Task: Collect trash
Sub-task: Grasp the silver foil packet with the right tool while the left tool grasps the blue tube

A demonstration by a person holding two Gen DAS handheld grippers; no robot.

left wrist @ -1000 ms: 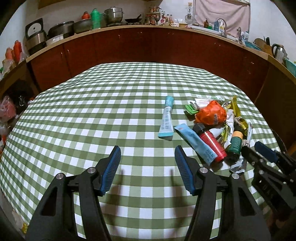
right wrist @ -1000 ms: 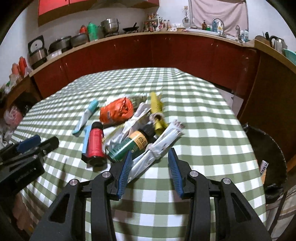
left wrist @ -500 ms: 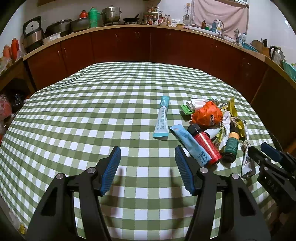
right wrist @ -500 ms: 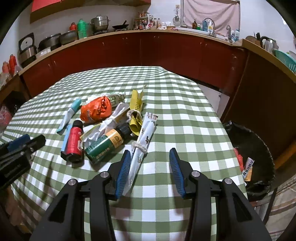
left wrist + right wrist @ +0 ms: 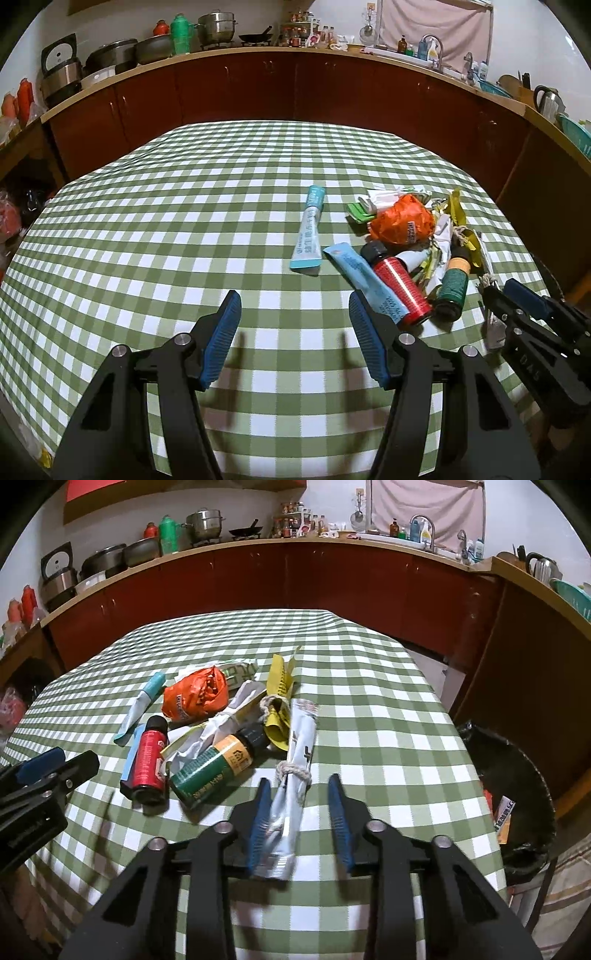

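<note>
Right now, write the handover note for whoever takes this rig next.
Left gripper: open, empty, hovering over bare checked tablecloth.
Right gripper: jaws have just been closing around the near end of the string-tied white wrapper; left pad touches it, right pad still clear, so not gripped yet.
Pile on the table: red bottle, green bottle, orange bag, yellow wrapper, two blue tubes.
Bin, black-lined, sits off the table's right edge and already holds some scraps.
Left: finish the grip, drop it in the bin, then clear the pile.
</note>
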